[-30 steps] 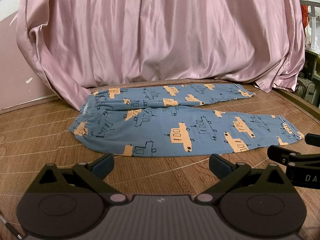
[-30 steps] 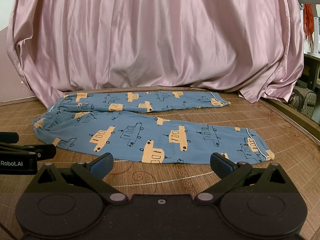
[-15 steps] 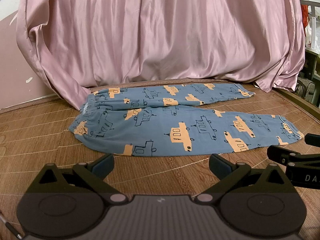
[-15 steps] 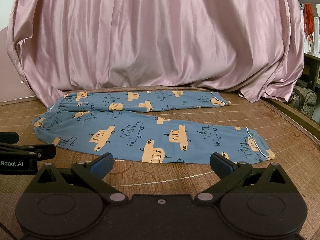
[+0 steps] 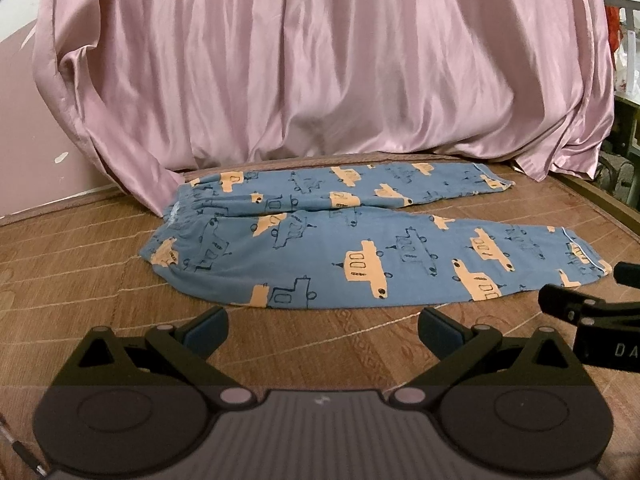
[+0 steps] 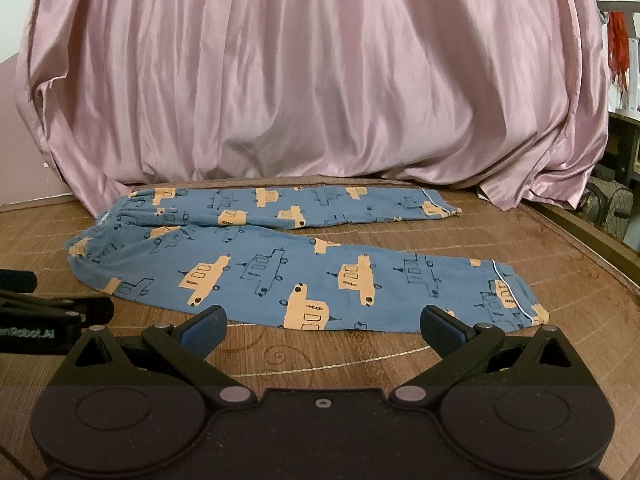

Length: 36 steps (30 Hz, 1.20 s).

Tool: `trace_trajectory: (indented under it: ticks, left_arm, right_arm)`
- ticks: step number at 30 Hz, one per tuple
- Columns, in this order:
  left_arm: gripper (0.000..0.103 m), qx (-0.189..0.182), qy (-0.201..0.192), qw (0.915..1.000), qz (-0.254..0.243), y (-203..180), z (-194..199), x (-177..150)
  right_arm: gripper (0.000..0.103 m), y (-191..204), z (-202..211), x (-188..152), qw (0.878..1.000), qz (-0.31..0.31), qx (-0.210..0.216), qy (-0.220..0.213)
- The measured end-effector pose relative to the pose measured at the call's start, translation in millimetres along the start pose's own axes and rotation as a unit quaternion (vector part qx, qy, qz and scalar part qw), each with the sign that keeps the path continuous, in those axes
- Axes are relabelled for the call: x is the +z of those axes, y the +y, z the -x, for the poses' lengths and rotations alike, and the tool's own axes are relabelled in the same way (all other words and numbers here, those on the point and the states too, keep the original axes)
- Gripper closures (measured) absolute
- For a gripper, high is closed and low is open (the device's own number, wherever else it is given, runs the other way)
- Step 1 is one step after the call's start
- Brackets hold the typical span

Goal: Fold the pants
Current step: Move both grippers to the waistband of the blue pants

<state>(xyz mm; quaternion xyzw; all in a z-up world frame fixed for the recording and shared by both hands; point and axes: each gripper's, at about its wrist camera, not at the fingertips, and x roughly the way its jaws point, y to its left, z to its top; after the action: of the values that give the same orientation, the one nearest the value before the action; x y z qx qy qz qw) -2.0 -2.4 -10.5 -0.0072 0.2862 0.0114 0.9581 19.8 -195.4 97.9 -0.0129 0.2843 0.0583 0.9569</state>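
- Pants [image 5: 360, 256] are laid flat on the woven mat [image 5: 80, 280], legs spread apart, ready for folding.
- Left gripper [image 5: 322, 326] and right gripper [image 6: 322, 326] are held before the near edge, jaws wide apart, nothing gripped, likely for a first grasp.

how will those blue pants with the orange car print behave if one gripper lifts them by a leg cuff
The blue pants with orange car print lie flat and thin with soft wrinkles at the waistband, so they will probably hang limp and trail. They look light; one cuff should lift easily. On the woven brown mat the cloth may drag and bunch instead of sliding cleanly.
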Motion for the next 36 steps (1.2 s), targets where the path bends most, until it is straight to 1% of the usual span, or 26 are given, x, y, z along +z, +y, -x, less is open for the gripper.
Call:
trace_trajectory:
  ticks: [3, 5, 9, 11, 13, 16, 18, 21, 24, 27, 30, 32, 33, 34, 36]
  left_arm:
    - [0.0, 0.008, 0.011, 0.9999, 0.003, -1.6, -1.4, 2.5]
    - [0.0, 0.005, 0.023, 0.9997, 0.01, -1.9, -2.0, 3.2]
    - [0.0, 0.005, 0.034, 0.9993, 0.014, -2.7, -2.8, 8.0]
    - [0.0, 0.009, 0.036, 0.9993, 0.012, -2.8, -1.6, 12.8]
    - [0.0, 0.012, 0.041, 0.999, 0.01, -2.8, -2.2, 20.1]
    - [0.0, 0.019, 0.065, 0.9976, 0.013, 0.4, -7.1, 33.3]
    - [0.0, 0.019, 0.089, 0.9954, 0.029, 7.2, -13.6, 42.9]
    - [0.0, 0.02, 0.121, 0.9904, 0.064, 22.3, -20.6, 56.9]
    - [0.0, 0.021, 0.122, 0.9884, 0.087, 37.0, -20.8, 72.2]
    - [0.0, 0.023, 0.121, 0.9885, 0.089, 49.9, -23.9, 95.6]
    - [0.0, 0.04, 0.141, 0.9867, 0.07, 61.1, -35.3, 128.2]
    - [0.0, 0.056, 0.156, 0.9848, 0.053, 69.1, -45.7, 151.2]
    - [0.0, 0.063, 0.157, 0.9846, 0.045, 72.0, -49.2, 159.0]
    - [0.0, 0.069, 0.154, 0.985, 0.034, 76.0, -54.0, 168.4]
    - [0.0, 0.084, 0.146, 0.9858, 0.005, 83.3, -67.4, 186.9]
  right_arm:
    - [0.0, -4.0, 4.7, 5.0, 1.0, -0.011, -0.003, -0.014]
    - [0.0, -9.3, 9.2, 4.5, 0.999, -0.028, -0.002, -0.036]
    - [0.0, -28.3, 19.9, 5.8, 0.994, -0.082, 0.011, -0.077]
    - [0.0, -36.4, 22.9, 5.1, 0.991, -0.107, 0.016, -0.083]
    - [0.0, -46.5, 24.7, 3.7, 0.987, -0.137, 0.03, -0.081]
    - [0.0, -56.7, 29.9, 1.1, 0.981, -0.166, 0.027, -0.091]
    - [0.0, -59.5, 32.8, 2.5, 0.98, -0.171, 0.027, -0.099]
    - [0.0, -59.3, 35.1, 8.3, 0.978, -0.169, 0.037, -0.115]
    - [0.0, -57.9, 22.2, 21.8, 0.974, -0.173, 0.081, -0.119]
    - [0.0, -60.2, 1.7, 47.7, 0.975, -0.155, 0.118, -0.111]
    - [0.0, -65.4, -29.6, 83.3, 0.975, -0.114, 0.167, -0.087]
    - [0.0, -65.3, -55.7, 109.8, 0.977, -0.066, 0.194, -0.064]
    - [0.0, -62.7, -71.1, 123.3, 0.977, -0.032, 0.204, -0.051]
    - [0.0, -58.4, -84.5, 133.5, 0.977, -0.002, 0.209, -0.042]
    - [0.0, -42.9, -120.4, 155.4, 0.973, 0.068, 0.221, -0.023]
